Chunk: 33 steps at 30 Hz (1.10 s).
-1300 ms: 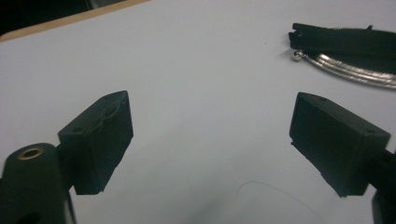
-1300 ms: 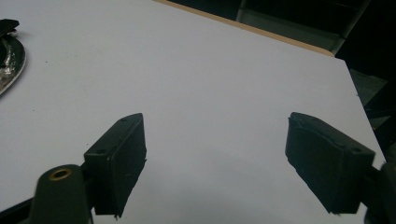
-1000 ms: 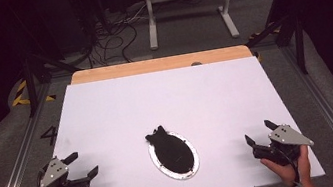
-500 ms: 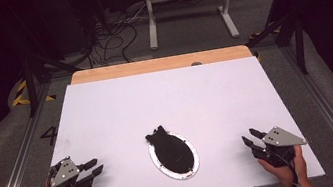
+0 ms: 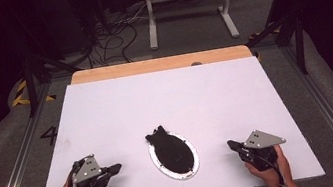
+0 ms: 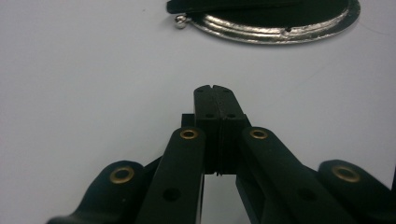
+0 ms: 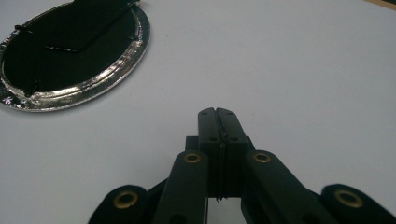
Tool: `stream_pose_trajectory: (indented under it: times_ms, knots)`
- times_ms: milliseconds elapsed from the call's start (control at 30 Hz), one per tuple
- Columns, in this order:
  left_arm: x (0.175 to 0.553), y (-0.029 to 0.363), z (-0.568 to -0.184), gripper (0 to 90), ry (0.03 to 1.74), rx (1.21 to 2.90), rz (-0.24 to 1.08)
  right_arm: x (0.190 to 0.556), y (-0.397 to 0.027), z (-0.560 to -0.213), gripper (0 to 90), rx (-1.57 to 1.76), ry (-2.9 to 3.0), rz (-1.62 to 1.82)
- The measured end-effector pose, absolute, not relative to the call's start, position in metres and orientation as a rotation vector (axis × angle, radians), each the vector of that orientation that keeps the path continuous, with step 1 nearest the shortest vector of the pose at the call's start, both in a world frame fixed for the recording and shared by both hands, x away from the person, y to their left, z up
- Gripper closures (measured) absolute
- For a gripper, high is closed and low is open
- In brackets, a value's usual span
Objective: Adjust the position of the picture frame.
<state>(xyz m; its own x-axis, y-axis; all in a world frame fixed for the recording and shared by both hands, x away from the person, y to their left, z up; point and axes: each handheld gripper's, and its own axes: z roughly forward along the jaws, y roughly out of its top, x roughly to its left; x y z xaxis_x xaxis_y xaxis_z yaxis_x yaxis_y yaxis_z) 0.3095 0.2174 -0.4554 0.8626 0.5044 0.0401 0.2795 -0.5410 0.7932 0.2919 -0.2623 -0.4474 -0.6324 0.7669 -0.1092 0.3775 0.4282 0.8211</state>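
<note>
1. White table (image 5: 205, 97): stretches wide and bare ahead of both pairs of tongs, with plenty of open room on the far side. Ends close behind the tongs at the near edge, so leaves little room for drawing back. Meets a wooden strip (image 5: 160, 64) at the far edge, well beyond either pair.
2. Oval dish (image 5: 153, 157): lies flat between the two pairs of tongs, apart from both. Shows its silver rim (image 6: 261, 35) ahead and to the right of the left pair, and ahead and to the left (image 7: 93, 88) of the right pair.
3. Black item (image 5: 171, 151): rests inside the dish, one end poking over the rim on the side away from the tongs. Touches neither pair. Looks soft and flat, though cannot tell what it is.
4. Left tongs (image 5: 117, 168): have just been closing and now sit fully closed (image 6: 215, 88), tips pressed together with nothing between them. Stand nearer the dish than a second ago, pointing at its rim across bare table.
5. Right tongs (image 5: 230, 144): likewise just been closing, now shut empty (image 7: 217, 112). Also closer in than a second ago, with a clear strip of table left before the rim.
6. Probable meaning: an approach from both sides, no grasp yet; would need reopening before taking the dish or the item.
</note>
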Motion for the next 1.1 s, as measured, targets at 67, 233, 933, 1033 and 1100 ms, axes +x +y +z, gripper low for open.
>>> stream_pose_trajectory:
  times_ms: [67,233,933,1033,1100]
  knots:
    - [0.309,0.204,-0.456,90.0,0.525,2.195,0.313,0.296,-0.257,-0.447,90.0,0.974,2.221,1.091]
    - [0.309,0.172,-0.456,90.0,0.415,2.238,0.258,0.308,-0.244,-0.449,90.0,0.978,2.243,1.084]
    - [0.309,0.109,-0.463,90.0,0.271,2.306,0.131,0.342,-0.209,-0.455,90.0,0.974,2.345,1.074]
    - [0.31,0.103,-0.464,90.0,0.253,2.314,0.119,0.341,-0.208,-0.455,90.0,0.97,2.348,1.078]
    - [0.309,0.1,-0.464,90.0,0.244,2.31,0.115,0.34,-0.207,-0.455,90.0,0.962,2.355,1.082]
